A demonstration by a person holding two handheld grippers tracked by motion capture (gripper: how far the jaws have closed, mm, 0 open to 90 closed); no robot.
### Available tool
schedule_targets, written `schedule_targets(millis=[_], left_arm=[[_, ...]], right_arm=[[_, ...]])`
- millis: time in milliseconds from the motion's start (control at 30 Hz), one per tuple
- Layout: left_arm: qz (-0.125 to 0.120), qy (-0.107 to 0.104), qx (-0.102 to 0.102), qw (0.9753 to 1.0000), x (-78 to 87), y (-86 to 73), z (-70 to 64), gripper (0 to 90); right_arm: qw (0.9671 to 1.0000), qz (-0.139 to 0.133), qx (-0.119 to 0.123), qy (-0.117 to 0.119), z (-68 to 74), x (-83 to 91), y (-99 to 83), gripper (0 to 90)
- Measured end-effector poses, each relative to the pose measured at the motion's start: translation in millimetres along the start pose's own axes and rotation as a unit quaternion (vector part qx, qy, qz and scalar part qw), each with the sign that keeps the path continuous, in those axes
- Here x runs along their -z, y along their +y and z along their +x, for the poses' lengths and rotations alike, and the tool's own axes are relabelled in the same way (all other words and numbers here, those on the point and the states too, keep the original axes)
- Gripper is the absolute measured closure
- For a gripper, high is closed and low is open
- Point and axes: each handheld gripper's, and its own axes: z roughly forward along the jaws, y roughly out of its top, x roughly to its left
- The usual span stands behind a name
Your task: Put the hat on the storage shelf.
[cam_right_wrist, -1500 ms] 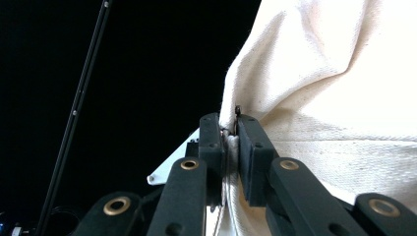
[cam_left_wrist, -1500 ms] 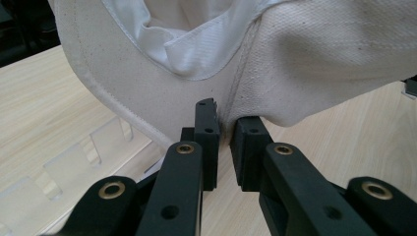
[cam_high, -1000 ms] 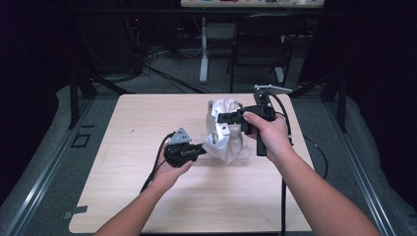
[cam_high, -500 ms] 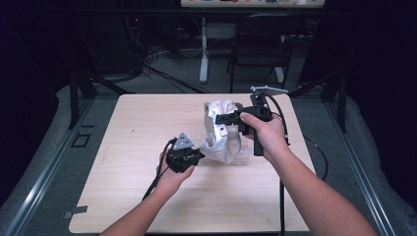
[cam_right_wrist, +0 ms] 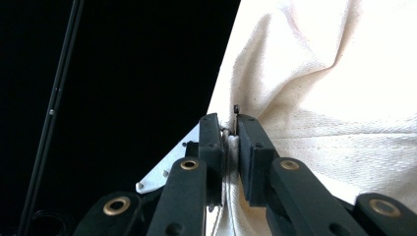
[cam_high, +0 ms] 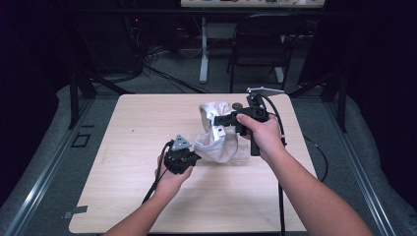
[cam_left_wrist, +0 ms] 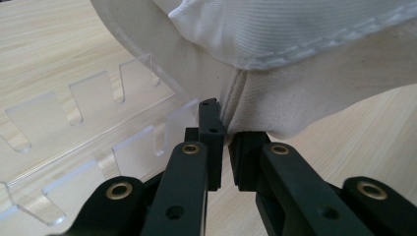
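A white cloth bag [cam_high: 216,142] stands crumpled in the middle of the wooden table [cam_high: 133,123]. My right gripper [cam_high: 220,122] is above the table, shut on the bag's upper rim. The right gripper view has the seam of the bag [cam_right_wrist: 319,98] pinched between the jaws of that gripper [cam_right_wrist: 230,142]. My left gripper [cam_high: 195,156] is at the bag's lower left edge. Its jaws in the left gripper view [cam_left_wrist: 226,142] stand almost together, with a seam of the bag [cam_left_wrist: 319,73] running down into the thin gap.
A clear slotted plastic plate [cam_left_wrist: 88,123] lies on the table under and beside the bag. Behind the table are a dark chair [cam_high: 260,49], a white post [cam_high: 203,54] and loose cables on the floor. Cables trail from both grippers toward the table's front.
The left hand has turned slightly and drawn a little toward the front edge while staying at the bag's lower edge. The right gripper has kept holding the rim up.
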Motion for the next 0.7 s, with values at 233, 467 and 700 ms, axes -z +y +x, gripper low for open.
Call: schedule_targets(millis=[233,467,700], left_arm=[[0.025,-0.003,0.002,0.9997,-7.0,-2.3,1.4,85.6],[0.020,0.000,-0.005,0.9998,-6.9,-3.8,-0.4,84.7],[0.007,-0.011,0.008,0.9999,-5.2,-7.3,1.8,79.8]], right_arm=[[0.9999,0.002,0.002,-0.014,-3.9,-0.2,-1.6,81.9],[0.9999,0.002,0.001,-0.014,-5.6,-2.1,-2.2,81.8],[0.9999,-0.002,0.003,-0.014,-5.9,-1.7,-2.0,81.7]])
